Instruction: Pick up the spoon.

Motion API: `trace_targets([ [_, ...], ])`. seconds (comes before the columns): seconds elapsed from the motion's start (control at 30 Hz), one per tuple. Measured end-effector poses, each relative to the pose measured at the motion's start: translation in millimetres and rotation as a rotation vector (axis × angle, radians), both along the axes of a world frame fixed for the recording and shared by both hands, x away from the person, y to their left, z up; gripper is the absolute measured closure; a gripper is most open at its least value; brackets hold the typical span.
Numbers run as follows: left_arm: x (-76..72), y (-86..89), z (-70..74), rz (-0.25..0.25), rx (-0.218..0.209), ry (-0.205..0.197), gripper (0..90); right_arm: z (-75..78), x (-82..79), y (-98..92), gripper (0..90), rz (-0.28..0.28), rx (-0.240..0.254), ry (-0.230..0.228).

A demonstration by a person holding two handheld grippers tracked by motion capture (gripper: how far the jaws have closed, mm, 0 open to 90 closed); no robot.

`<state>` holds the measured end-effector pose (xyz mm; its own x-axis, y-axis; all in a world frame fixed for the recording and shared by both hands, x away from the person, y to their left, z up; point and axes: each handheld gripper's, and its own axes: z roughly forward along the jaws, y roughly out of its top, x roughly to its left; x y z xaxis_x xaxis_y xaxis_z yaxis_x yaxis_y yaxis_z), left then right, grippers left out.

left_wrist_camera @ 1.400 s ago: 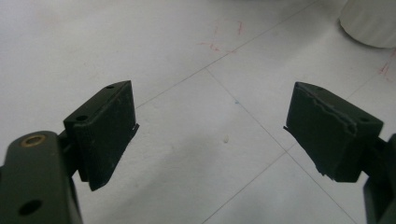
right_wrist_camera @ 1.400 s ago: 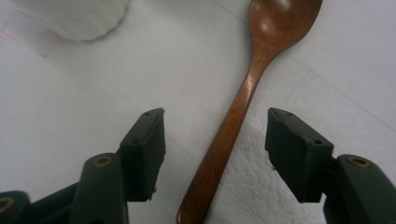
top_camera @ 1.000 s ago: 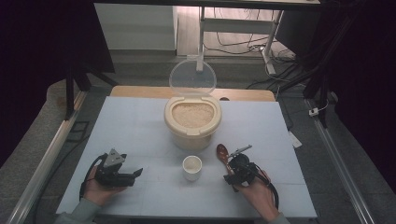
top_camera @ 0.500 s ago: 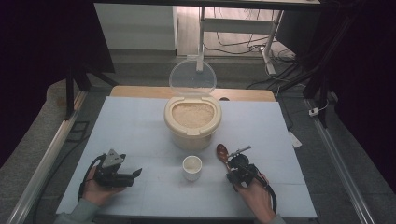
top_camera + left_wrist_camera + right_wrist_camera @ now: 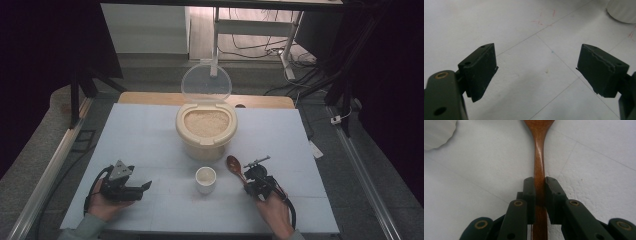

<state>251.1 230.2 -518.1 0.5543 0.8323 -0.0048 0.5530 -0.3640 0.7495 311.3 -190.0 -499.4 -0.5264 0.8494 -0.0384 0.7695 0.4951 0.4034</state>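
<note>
A brown wooden spoon (image 5: 234,165) lies on the white table, bowl end pointing away from me. My right gripper (image 5: 252,184) is shut on the wooden spoon's handle (image 5: 539,172), both jaws pressed flat against its sides. A small white cup (image 5: 205,179) stands just left of the spoon, near the table's front middle. Behind it sits a cream rice container (image 5: 206,129) full of rice, its clear lid (image 5: 206,84) standing open. My left gripper (image 5: 144,187) rests at the front left, open, with bare table between its jaws (image 5: 537,72). The cup's base (image 5: 622,10) shows at the upper right of the left gripper view.
The white table (image 5: 135,135) has faint grid lines and red pen marks. A wooden board edge (image 5: 150,98) runs along the back. Metal rails (image 5: 357,165) flank the table on both sides. The cup's rim (image 5: 437,132) is at the upper left in the right gripper view.
The right gripper has shifted slightly toward me along the spoon's handle. The left gripper has barely moved.
</note>
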Motion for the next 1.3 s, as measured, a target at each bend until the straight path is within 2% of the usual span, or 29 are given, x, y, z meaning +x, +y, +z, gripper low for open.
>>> trace_targets([
  [0.43, 0.1, 0.5, 0.1, 0.006, 0.002, -0.005, 15.8, 14.1, 3.9, -25.6, 79.5, 0.032, 0.153, 0.005],
  [0.93, 1.8, -0.4, -1.0, 0.008, 0.007, 0.001, 15.8, 36.4, -3.1, -45.7, 79.5, 0.141, 0.197, -0.048],
  [1.13, 2.0, -1.6, -0.7, 0.007, 0.010, 0.000, 15.8, 44.8, -6.9, -53.5, 79.5, 0.178, 0.231, -0.067],
  [1.3, 2.2, -2.1, -0.6, 0.007, 0.011, -0.001, 15.8, 50.4, -9.1, -54.8, 79.5, 0.217, 0.244, -0.079],
])
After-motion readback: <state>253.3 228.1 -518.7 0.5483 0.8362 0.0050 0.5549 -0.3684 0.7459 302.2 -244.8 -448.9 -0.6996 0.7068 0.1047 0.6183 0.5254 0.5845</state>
